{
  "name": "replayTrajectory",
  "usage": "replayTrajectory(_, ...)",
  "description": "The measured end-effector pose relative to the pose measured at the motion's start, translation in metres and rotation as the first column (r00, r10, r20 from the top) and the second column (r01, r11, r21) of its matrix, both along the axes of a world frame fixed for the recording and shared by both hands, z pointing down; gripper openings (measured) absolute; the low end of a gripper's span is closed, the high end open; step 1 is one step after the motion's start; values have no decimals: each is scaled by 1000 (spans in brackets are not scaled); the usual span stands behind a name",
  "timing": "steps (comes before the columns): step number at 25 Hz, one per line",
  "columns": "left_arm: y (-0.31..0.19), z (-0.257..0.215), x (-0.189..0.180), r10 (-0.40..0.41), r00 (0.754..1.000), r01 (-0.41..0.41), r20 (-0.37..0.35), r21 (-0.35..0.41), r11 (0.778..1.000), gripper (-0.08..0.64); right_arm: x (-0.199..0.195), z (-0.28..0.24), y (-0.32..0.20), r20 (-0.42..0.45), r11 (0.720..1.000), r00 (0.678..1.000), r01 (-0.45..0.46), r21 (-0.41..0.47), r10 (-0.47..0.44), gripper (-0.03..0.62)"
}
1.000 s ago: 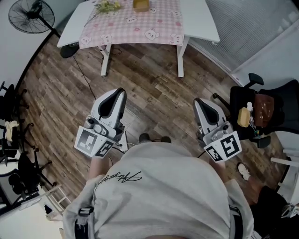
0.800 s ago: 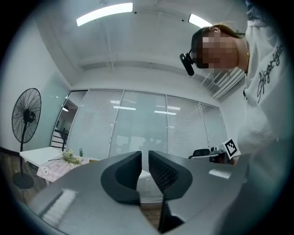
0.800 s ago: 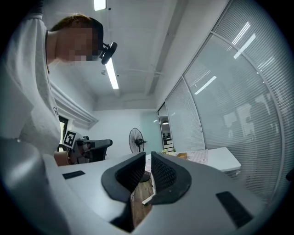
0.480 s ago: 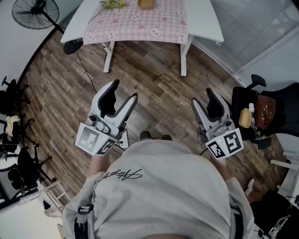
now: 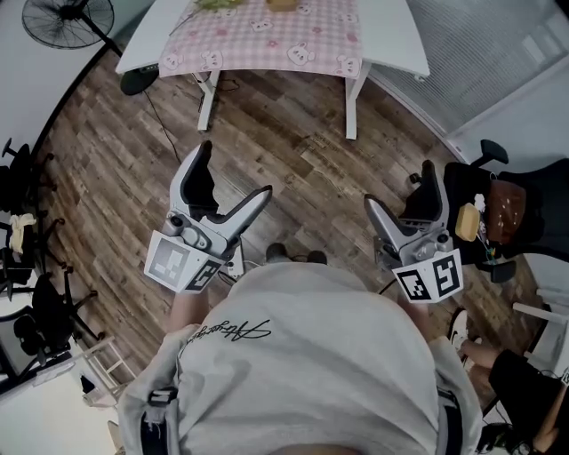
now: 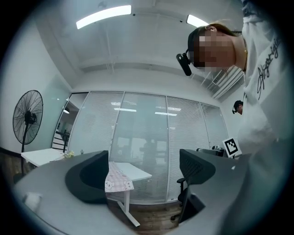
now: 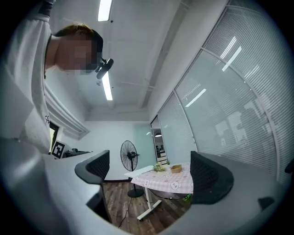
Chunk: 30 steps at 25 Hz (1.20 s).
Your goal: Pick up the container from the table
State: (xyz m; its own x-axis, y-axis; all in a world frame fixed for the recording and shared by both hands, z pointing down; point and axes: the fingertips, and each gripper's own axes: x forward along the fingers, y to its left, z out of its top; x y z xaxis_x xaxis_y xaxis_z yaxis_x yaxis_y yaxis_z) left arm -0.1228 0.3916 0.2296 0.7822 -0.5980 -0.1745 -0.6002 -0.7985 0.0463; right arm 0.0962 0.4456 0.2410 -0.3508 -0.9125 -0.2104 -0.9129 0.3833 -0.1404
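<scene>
The container [image 5: 283, 3], a small tan box, stands on the pink checked cloth of the white table [image 5: 267, 40] at the far end of the room; the right gripper view shows the container [image 7: 176, 168] on the cloth too. My left gripper [image 5: 236, 171] and right gripper [image 5: 400, 185] hang at waist height over the wood floor, far from the table. Both have just been opening and now stand wide, with nothing between the jaws. The left gripper [image 6: 144, 170] looks toward the table's corner [image 6: 118, 176] and a glass wall. The right gripper [image 7: 149, 172] faces the table.
A standing fan [image 5: 67, 18] is left of the table. A black office chair with a brown bag [image 5: 498, 209] stands at the right, and dark chairs [image 5: 27, 231] line the left wall. A bunch of flowers [image 7: 159, 168] lies beside the container. Blinds cover the glass walls.
Both grippers went from shut to wide open. The table has slid toward the top edge of the head view.
</scene>
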Motion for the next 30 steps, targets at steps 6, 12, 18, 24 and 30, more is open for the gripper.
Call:
replayTrajectory(6,-4,2,-11,-30,1000,30,-2,2,1000,469,-9,10,-6,-35,999,999,3,-45,-5,537)
replayTrajectory(12,-11,2,-28,-40,999,40,7,-1,999,471,-33,13,-14,-89,998,996,15,-59,-21,541)
replayTrajectory(18,-19,6,-43,-45,999,45,6,9,999,471,-49,21,-19,-104,997,994,27,-73,-35,541)
replayTrajectory(24,-39,0,-70,-27,999,28,-26,5,1000,471,-79,17,-31,-107,996,994,18,-86,-28,541)
replayTrajectory(30,-47,10,-93,23,999,-24,-48,-16,1000,469,-105,15,-34,-118,995,993,-15,-94,4,541)
